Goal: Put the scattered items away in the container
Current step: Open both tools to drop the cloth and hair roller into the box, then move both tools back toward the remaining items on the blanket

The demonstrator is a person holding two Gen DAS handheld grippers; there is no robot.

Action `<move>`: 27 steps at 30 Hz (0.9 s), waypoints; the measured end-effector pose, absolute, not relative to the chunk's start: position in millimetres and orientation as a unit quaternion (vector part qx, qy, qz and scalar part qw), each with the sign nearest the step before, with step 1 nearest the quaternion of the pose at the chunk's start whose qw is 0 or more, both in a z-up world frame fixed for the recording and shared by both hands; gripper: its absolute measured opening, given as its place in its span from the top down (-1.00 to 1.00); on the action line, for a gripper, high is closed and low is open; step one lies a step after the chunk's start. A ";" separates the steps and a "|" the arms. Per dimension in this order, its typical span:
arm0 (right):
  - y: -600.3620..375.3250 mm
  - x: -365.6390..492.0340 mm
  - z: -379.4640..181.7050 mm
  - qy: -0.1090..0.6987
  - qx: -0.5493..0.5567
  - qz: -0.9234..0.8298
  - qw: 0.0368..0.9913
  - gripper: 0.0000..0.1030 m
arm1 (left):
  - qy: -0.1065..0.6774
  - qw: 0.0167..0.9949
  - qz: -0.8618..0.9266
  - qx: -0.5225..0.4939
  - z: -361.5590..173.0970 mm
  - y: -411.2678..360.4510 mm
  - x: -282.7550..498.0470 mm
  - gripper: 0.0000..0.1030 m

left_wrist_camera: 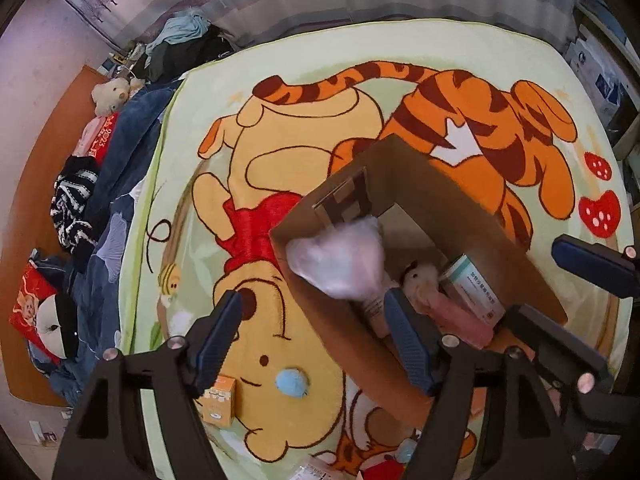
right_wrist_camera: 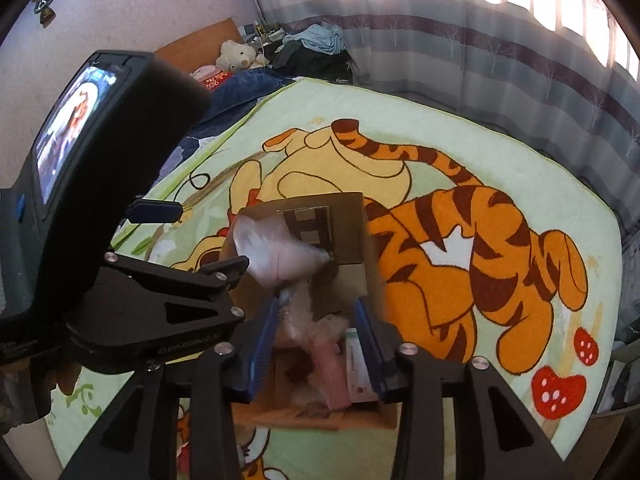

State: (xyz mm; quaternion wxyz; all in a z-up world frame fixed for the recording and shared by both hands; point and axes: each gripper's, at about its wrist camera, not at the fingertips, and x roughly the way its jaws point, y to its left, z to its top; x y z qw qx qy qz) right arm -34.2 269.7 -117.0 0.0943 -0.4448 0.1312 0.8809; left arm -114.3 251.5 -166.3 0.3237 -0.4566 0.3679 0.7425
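With both tongs, left [left_wrist_camera: 312,344] and right [right_wrist_camera: 316,344], apart, the falling bag [left_wrist_camera: 340,256] may snag the box [left_wrist_camera: 320,320] rim and spill onto the bed.

Container: brown cardboard box [left_wrist_camera: 436,200], top open, set on cartoon blanket [left_wrist_camera: 320,112], ctr-right in left wrist view.
Plastic bag: clear/whitish bag [left_wrist_camera: 340,258], blurred, seen over box's 9 o'clock rim; contact w/ rim can't be told.
Plush in box: small white plush [left_wrist_camera: 416,280], lying on box floor, 3 o'clock of bag.
Pink item: pink pack [left_wrist_camera: 456,316], in box, at 5 o'clock of plush.
Carton in box: white/teal carton [left_wrist_camera: 474,288], tilted against box's 3 o'clock wall.
Loose items: orange carton [left_wrist_camera: 220,400] & light blue pom [left_wrist_camera: 291,383], left on blanket at box's 7 o'clock, near each other, not touching.
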 end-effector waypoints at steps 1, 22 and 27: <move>269.7 -32.4 -114.9 0.132 -0.443 0.882 0.094 0.22 | 0.366 0.323 0.744 -0.455 -165.3 250.6 -114.0 -0.56; 248.9 -10.0 -61.9 0.108 -0.407 0.902 0.093 0.22 | 0.294 0.309 0.773 -0.469 -125.6 200.9 -109.4 -0.56; 241.2 -14.7 -52.8 0.102 -0.401 0.906 0.088 0.22 | 0.275 0.295 0.781 -0.477 -117.4 180.0 -112.8 -0.56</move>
